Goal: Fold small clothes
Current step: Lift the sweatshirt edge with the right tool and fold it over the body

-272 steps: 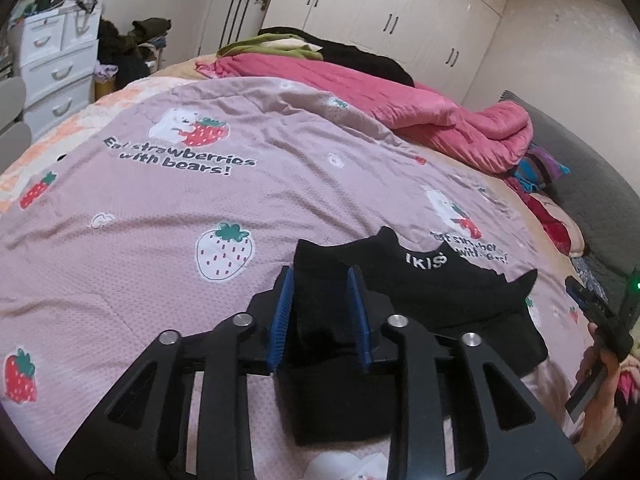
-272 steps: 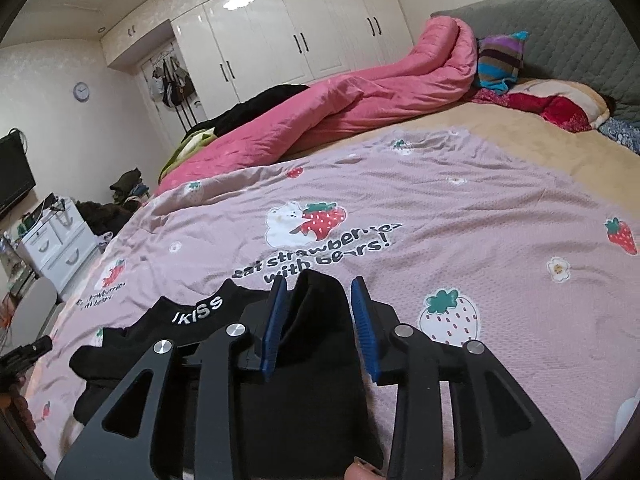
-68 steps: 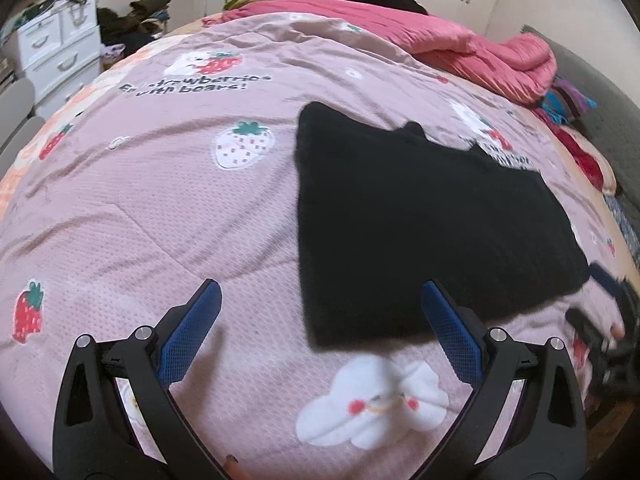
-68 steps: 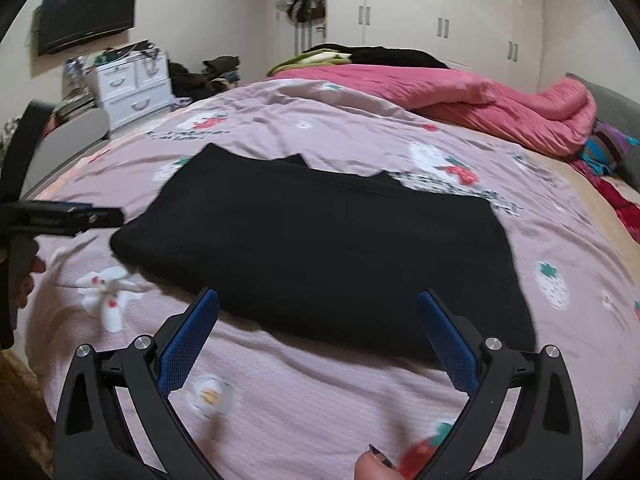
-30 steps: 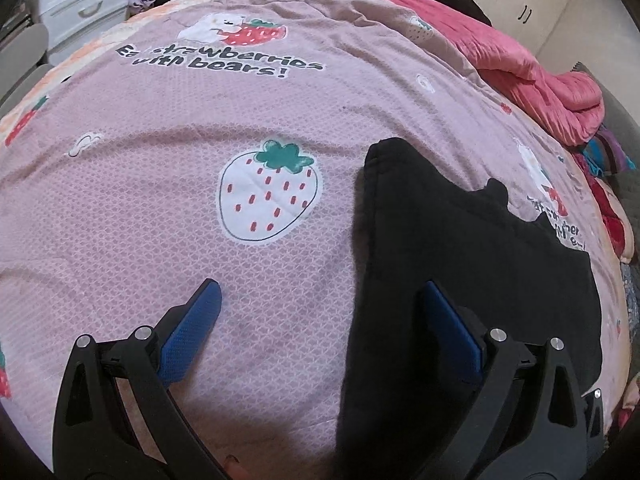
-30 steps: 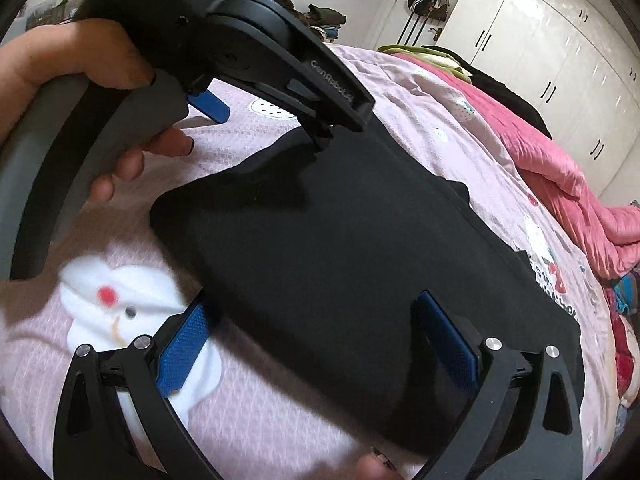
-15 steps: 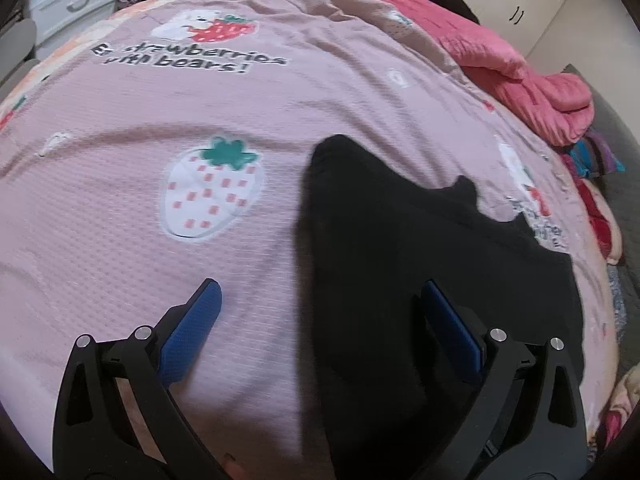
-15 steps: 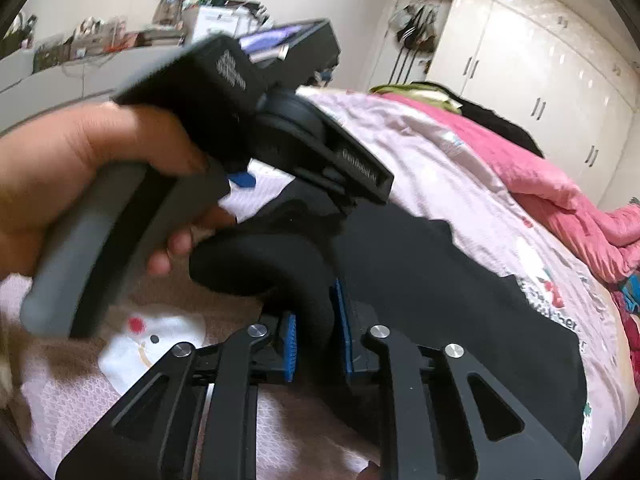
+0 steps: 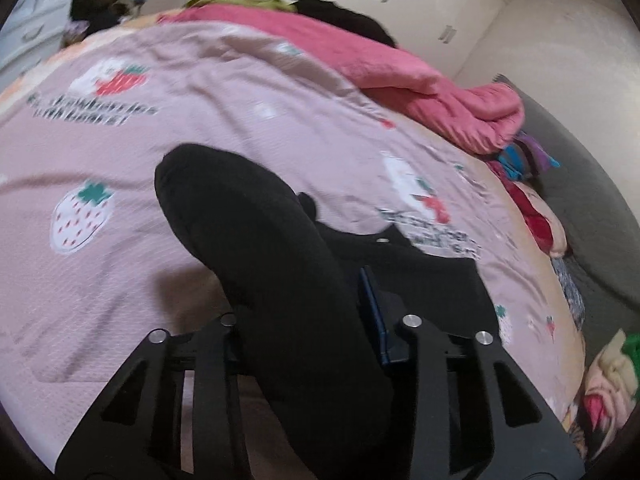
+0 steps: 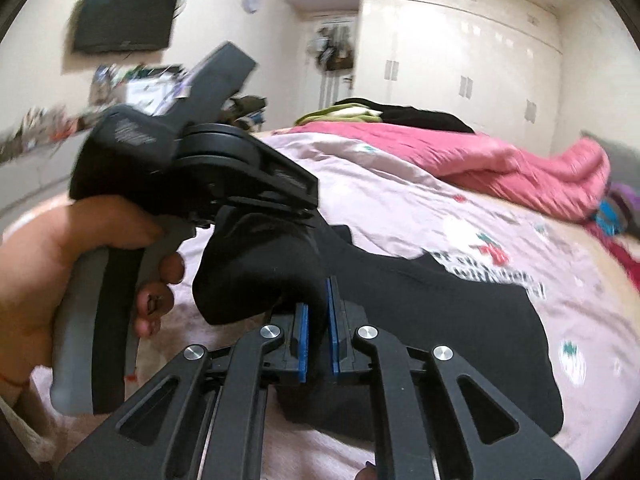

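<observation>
left gripper closing on black garment, right gripper seemingly clamped

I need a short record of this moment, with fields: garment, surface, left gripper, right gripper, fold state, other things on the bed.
garment: black garment, one end lifted
surface: pink strawberry sheet
left gripper: left gripper, jaws closing, black fabric between them
right gripper: right gripper, shut on the garment's edge
fold state: lifted end bunched above the sheet, the rest flat, not yet laid over
other things on the bed: pink quilt
</observation>
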`<state>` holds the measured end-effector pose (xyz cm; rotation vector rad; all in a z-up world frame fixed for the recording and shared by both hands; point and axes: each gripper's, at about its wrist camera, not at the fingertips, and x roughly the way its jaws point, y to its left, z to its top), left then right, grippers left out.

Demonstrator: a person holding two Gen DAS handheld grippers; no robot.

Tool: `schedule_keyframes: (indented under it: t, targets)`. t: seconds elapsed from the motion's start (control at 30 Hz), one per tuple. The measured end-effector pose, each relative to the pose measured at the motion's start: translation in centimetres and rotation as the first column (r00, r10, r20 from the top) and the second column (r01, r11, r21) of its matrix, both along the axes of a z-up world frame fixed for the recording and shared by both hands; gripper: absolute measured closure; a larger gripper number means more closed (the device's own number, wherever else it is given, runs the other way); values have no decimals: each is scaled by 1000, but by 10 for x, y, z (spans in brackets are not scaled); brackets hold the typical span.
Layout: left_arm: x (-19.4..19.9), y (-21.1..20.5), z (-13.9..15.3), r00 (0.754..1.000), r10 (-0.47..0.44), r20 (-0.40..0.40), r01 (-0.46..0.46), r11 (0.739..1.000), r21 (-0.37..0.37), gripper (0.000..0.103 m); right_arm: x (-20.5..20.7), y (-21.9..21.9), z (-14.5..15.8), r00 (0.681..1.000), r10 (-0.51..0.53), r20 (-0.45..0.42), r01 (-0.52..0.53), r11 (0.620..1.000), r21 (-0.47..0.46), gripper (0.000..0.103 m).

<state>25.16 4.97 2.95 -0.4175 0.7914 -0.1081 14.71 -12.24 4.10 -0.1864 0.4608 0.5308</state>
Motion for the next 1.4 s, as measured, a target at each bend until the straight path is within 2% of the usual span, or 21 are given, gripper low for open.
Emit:
schedule_keyframes:
  t: [0.07,0.3,0.53,0.87,1.03,1.13,1.23,1.27,1.3,1.33,1.4]
  targets:
    - [-1,-12,7,1000,-22,17,21,1000,20,76,0,-11,3,1000,-24,2,24,999,27,96]
    - [7,-45,19,996,-78,31,78,997,14,77,-7,-38,5,997,-83,-1,83,992,96,96]
    - [20,-86,26,991,-132,28,132,991,13,77,-3,-74,8,991,-126,-44,132,975,177,96]
    - [40,-147,15,975,-220,-24,220,975,26,77,-3,-118,-3,980,-181,-84,194,962,191,96]
    - [53,-182,-1,966,-247,-74,252,966,58,74,4,-145,-17,968,-193,-160,224,953,205,96]
    - [59,-198,-13,961,-255,-109,264,962,75,68,11,-160,-29,949,-196,-246,254,940,230,96]
    - [66,-209,-27,953,-262,-150,276,958,82,58,19,-174,-42,923,-179,-340,273,928,254,95]
    - [68,-212,-30,951,-267,-158,281,957,75,49,22,-179,-49,909,-173,-380,283,924,255,90]
    - [70,-212,-31,946,-281,-160,292,955,50,33,24,-181,-53,899,-167,-405,285,924,253,83]
    - [70,-213,-31,944,-291,-156,299,954,28,29,28,-185,-60,884,-156,-440,287,926,247,81]
    - [69,-212,-28,943,-300,-144,305,952,11,27,30,-194,-66,868,-138,-477,299,912,280,79]
